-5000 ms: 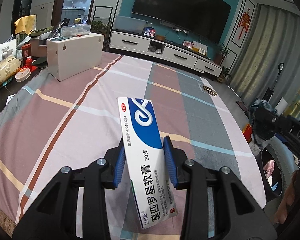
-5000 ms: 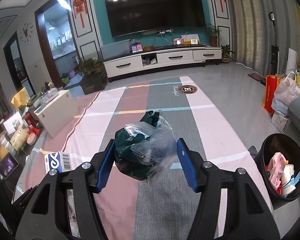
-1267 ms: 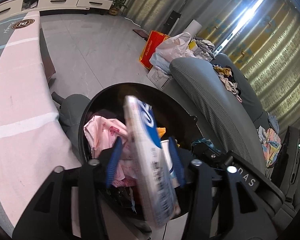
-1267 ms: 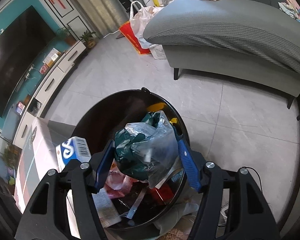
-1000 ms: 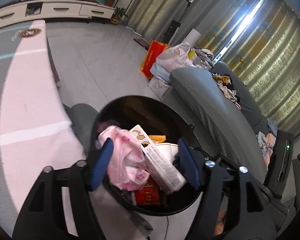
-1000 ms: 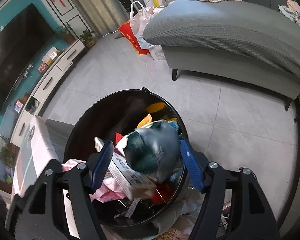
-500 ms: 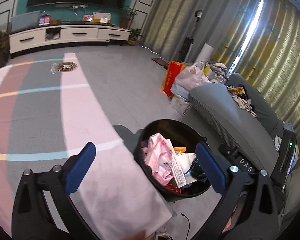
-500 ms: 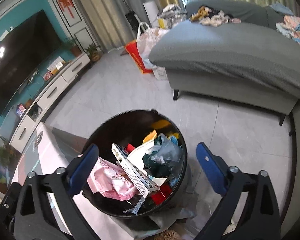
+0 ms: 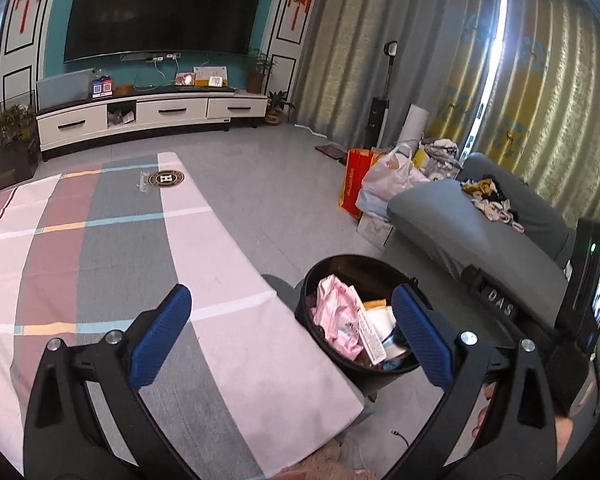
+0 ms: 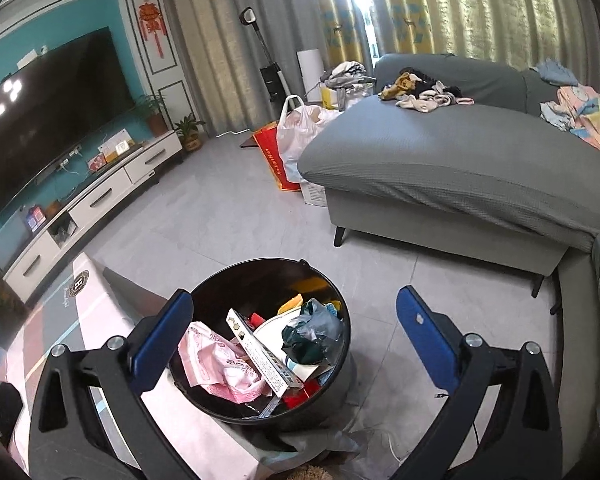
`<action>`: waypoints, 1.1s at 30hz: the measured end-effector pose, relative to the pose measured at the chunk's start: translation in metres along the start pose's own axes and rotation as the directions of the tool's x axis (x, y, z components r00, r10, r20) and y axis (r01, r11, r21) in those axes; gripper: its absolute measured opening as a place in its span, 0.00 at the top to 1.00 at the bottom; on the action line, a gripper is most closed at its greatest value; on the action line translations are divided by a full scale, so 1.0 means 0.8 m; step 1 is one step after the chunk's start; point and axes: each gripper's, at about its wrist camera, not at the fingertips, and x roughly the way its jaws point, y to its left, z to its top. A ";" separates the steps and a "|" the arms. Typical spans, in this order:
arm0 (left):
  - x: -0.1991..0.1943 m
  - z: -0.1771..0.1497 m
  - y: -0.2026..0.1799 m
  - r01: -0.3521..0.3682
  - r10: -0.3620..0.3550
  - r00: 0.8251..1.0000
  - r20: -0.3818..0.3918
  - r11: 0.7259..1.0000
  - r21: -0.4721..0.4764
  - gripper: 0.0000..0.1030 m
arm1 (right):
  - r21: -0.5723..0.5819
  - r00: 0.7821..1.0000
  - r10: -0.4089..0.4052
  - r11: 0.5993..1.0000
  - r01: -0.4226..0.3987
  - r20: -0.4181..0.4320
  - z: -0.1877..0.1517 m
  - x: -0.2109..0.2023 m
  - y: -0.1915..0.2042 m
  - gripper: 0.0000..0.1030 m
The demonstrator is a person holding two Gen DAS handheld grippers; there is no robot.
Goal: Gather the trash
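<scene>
Left wrist view gives me the striped cloth [image 9: 148,248] ending at a free edge just beside the black bin [image 9: 342,268], with bare grey floor [image 9: 284,184] beyond toward the TV cabinet [image 9: 152,114]; the sofa [image 9: 468,228] closes off the far side. My left gripper [image 9: 290,332] tilts downward, jaws spread wide with nothing between them (they have just been opening); my right gripper [image 10: 290,332] hangs over the bin [image 10: 268,268], likewise released and empty. Both pieces of trash lie inside: the long carton [image 10: 262,354] leaning across the pink bag [image 10: 216,364], the green bundle in clear plastic [image 10: 308,336] beside it; carton print is too small to read, though "DAS" [image 9: 500,302] shows on black gear.
</scene>
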 end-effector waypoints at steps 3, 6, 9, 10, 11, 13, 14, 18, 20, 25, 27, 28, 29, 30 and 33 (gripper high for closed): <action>0.002 -0.005 -0.002 -0.026 0.026 1.000 -0.011 0.999 0.019 0.03 | -0.015 1.000 -0.008 1.000 0.008 0.001 0.000 -0.001 0.005 0.03; 0.006 -0.009 -0.001 -0.043 0.043 0.999 -0.011 0.999 0.032 0.03 | -0.031 1.000 -0.020 0.999 0.020 -0.015 -0.003 0.004 0.010 0.03; 0.009 -0.012 -0.001 -0.038 0.039 0.999 -0.030 0.999 0.030 0.03 | -0.053 0.999 -0.035 0.998 0.034 -0.026 -0.006 0.008 0.015 0.03; 0.010 -0.013 -0.001 -0.032 0.033 0.999 -0.039 0.999 0.024 0.03 | -0.059 0.999 -0.040 0.998 0.038 -0.028 -0.006 0.009 0.016 0.03; 0.011 -0.014 0.000 -0.025 0.026 0.999 -0.043 1.000 0.018 0.03 | -0.063 0.999 -0.042 0.997 0.040 -0.028 -0.007 0.009 0.017 0.03; 0.012 -0.015 0.000 -0.016 0.017 0.999 -0.047 1.000 0.017 0.03 | -0.067 0.998 -0.046 0.997 0.044 -0.031 -0.008 0.011 0.018 0.03; 0.014 -0.015 -0.001 -0.016 0.017 0.999 -0.050 1.000 0.020 0.03 | -0.071 0.998 -0.049 0.996 0.046 -0.034 -0.009 0.012 0.019 0.03; 0.016 -0.021 -0.004 -0.008 0.010 0.998 -0.061 1.000 0.025 0.03 | -0.079 0.998 -0.055 0.995 0.052 -0.036 -0.011 0.011 0.020 0.03; 0.019 -0.023 -0.004 -0.006 0.007 0.998 -0.070 1.000 0.014 0.03 | -0.078 0.998 -0.055 0.996 0.052 -0.036 -0.011 0.011 0.020 0.03; 0.020 -0.027 -0.004 0.009 -0.009 0.996 -0.084 1.000 0.001 0.03 | -0.080 0.997 -0.066 0.995 0.063 -0.036 -0.011 0.012 0.020 0.03; 0.020 -0.028 -0.005 0.000 0.000 0.997 -0.081 1.000 0.004 0.03 | -0.081 0.997 -0.072 0.994 0.069 -0.037 -0.012 0.011 0.019 0.03; 0.020 -0.029 -0.005 -0.002 0.002 0.997 -0.081 1.000 0.003 0.03 | -0.082 0.997 -0.074 0.994 0.071 -0.038 -0.012 0.011 0.018 0.03; 0.020 -0.029 -0.005 -0.001 0.001 0.996 -0.084 1.000 0.002 0.03 | -0.083 0.996 -0.076 0.994 0.072 -0.039 -0.012 0.012 0.018 0.03; 0.021 -0.029 -0.004 0.002 -0.002 0.996 -0.088 1.000 -0.001 0.03 | -0.083 0.996 -0.077 0.994 0.073 -0.040 -0.012 0.011 0.018 0.03; 0.023 -0.031 -0.005 0.005 -0.006 0.995 -0.095 1.000 -0.005 0.03 | -0.085 0.996 -0.076 0.994 0.072 -0.039 -0.012 0.011 0.019 0.03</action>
